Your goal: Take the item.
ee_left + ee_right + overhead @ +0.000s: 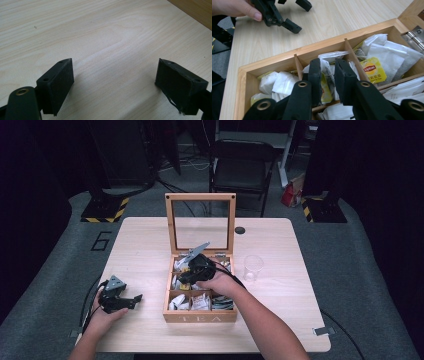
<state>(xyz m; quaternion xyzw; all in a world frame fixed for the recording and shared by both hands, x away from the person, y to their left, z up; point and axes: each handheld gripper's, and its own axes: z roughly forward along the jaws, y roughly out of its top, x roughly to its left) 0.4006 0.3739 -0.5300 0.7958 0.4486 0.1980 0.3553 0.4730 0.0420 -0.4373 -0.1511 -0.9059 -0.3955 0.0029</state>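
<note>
Right gripper view puts the right gripper [328,75] down in the wooden tea box [272,62], fingers nearly together around a tea bag [325,72] in the middle compartment. Left gripper [116,297] rests on the desk [145,245], fingers apart.

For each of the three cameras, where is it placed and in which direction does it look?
High view: fixed above the person's side, looking forward and down on the table; both forearms enter from below, the left gripper rests on the table, the right gripper is over the open tea box.
Left gripper view: rides the left gripper, looking down at bare tabletop between wide-apart jaws.
Right gripper view: rides the right gripper, looking into the compartments at a tea bag between its jaws.
Shared: the high and right gripper views both show the tea box and left gripper.
</note>
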